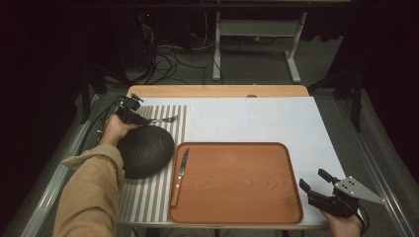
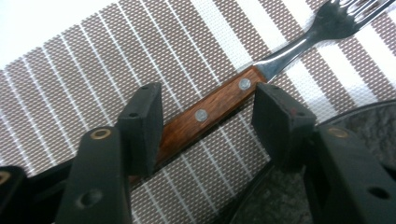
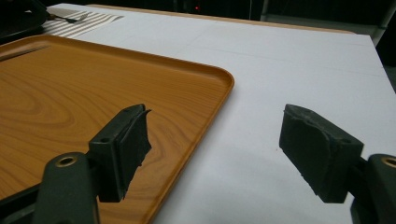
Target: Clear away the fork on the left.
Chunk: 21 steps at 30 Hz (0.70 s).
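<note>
A fork (image 1: 167,119) with a wooden handle lies on the striped placemat (image 1: 148,197) at the back left. My left gripper (image 1: 143,119) reaches over the handle end. In the left gripper view the fork (image 2: 289,51) runs diagonally between the jaws of the left gripper (image 2: 208,105), which stands open; the pads sit on either side of the handle without pressing it. A dark round plate (image 1: 146,150) lies on the placemat just in front of that hand. My right gripper (image 1: 311,177) is open and holds nothing at the wooden tray's (image 1: 237,182) front right corner.
A knife (image 1: 180,170) with a wooden handle lies along the tray's left edge. White table surface (image 1: 257,118) stretches behind and to the right of the tray (image 3: 70,93). The dark plate's rim (image 2: 364,121) is close beside the left gripper's right jaw.
</note>
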Motion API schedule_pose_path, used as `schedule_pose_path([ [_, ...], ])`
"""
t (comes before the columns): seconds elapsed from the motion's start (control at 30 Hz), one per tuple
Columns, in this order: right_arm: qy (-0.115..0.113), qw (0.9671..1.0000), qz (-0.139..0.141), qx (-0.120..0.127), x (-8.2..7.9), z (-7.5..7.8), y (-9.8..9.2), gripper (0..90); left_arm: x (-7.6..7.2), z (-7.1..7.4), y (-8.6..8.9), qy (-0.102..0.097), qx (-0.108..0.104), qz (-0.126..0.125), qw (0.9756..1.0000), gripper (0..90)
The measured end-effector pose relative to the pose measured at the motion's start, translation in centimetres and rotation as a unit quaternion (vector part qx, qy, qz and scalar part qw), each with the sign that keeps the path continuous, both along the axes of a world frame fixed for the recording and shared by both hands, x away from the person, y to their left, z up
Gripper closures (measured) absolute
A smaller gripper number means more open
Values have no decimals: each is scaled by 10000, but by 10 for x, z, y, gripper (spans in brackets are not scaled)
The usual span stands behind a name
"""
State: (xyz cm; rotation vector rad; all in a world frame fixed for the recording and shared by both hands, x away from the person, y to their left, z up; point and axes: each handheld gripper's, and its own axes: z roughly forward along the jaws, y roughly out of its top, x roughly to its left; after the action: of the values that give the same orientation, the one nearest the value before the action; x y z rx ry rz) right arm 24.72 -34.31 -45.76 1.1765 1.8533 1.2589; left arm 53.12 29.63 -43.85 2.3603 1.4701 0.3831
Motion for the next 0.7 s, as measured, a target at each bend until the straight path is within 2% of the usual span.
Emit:
schedule_pose_path([
  [0.1,-15,10000,15,-12,0,0,0,245,-1,-1,-4,44,12,-31,10000,403],
  [0.23,-4,10000,28,-37,2,0,1,246,2,-3,-10,-107,-27,-196,9997,403],
  [0.3,17,10000,18,-34,2,0,2,246,5,-4,-11,-68,-34,-268,9996,402],
  [0.47,18,10000,-8,-21,2,0,1,246,10,-6,-13,102,-242,-368,9990,402],
  [0.7,22,10000,-8,-42,2,0,1,247,9,-6,-12,95,-260,-372,9989,403],
])
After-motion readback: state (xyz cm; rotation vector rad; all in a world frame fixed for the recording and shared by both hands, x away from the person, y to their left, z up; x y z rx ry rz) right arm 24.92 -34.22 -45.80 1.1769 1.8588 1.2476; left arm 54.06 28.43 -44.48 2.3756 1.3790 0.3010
